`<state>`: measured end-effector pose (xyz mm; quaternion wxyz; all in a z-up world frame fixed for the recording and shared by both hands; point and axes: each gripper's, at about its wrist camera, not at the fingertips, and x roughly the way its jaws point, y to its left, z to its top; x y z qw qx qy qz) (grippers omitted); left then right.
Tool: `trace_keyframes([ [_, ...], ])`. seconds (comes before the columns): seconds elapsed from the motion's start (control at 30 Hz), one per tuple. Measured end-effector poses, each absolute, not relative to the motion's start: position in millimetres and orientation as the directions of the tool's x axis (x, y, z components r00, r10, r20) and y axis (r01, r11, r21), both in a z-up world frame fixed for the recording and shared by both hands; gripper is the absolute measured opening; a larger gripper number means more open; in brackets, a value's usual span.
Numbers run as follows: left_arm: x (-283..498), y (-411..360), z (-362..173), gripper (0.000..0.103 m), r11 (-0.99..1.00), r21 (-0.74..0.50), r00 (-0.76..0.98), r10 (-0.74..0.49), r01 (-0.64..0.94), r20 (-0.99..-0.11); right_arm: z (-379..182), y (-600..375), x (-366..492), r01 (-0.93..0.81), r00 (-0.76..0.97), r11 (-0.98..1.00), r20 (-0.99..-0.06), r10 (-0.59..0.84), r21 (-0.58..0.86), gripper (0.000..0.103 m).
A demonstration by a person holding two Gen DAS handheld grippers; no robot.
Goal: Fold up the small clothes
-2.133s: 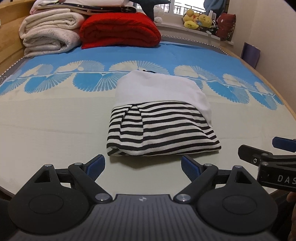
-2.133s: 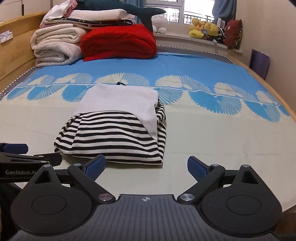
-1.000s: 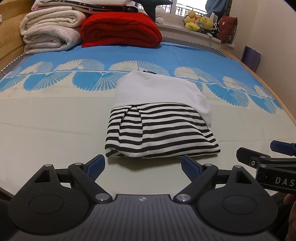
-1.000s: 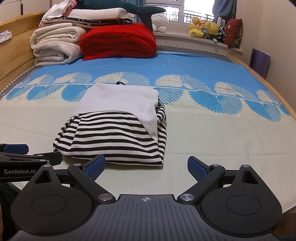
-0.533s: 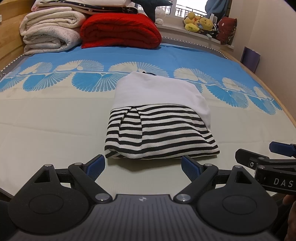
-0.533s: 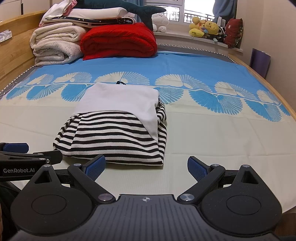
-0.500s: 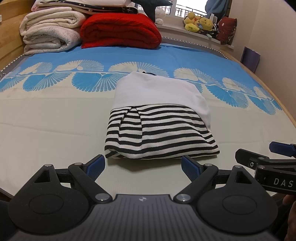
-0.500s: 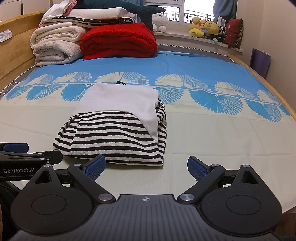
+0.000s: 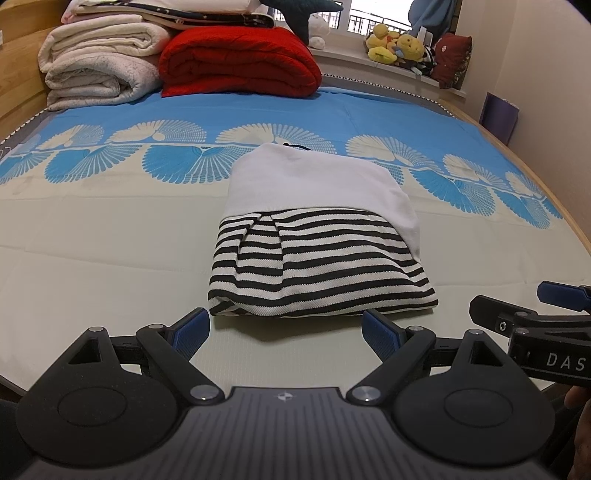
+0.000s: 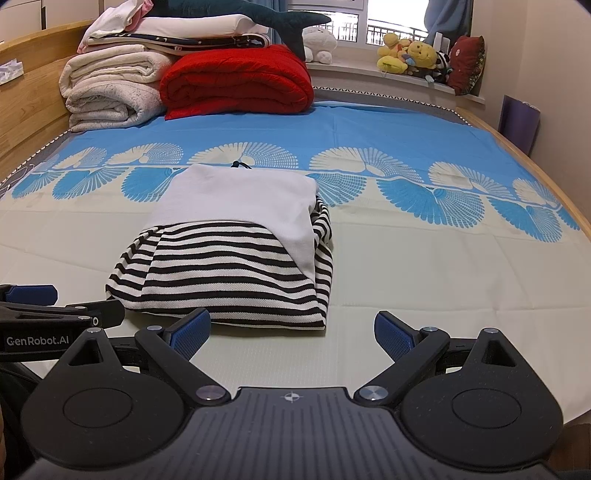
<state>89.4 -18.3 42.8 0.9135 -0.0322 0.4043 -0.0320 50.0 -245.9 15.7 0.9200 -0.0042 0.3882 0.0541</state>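
Holding left tongs (image 9: 283, 328) and right tongs (image 10: 292, 332) spread, empty, just short of striped garment (image 9: 317, 273); judging it soft, light; gripping near-edge corners.

Both fisheye views are evenly and fairly brightly lit, with soft indoor light. Daylight comes through the window (image 10: 325, 18) at the far end of the bed, where the panes are blown out to white. Shadows are faint: a narrow dark band lies along the near edge of the folded striped garment (image 9: 317, 266) on the bedsheet (image 9: 92, 258). The focus is sharp throughout, without motion blur. Straight lines bow near the borders, and the picture corners fall to black. The dark gripper bodies along the bottom show little glare.
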Motion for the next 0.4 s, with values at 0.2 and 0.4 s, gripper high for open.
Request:
trace_keyframes([
  [0.2, 89.0, -18.2, 43.3, 0.093, 0.996, -0.082, 0.676, -0.087, 0.040, -0.732, 15.8, -246.3, 50.0, -0.104, 0.692, 0.994, -0.715, 0.097, 0.034, 0.095],
  [0.4, 88.5, -15.2, 43.1, 0.093, 0.997, -0.071, 0.683, -0.081, 0.043, -0.726, 15.7, -246.5, 50.0, -0.104, 0.692, 0.994, -0.715, 0.097, 0.034, 0.095],
])
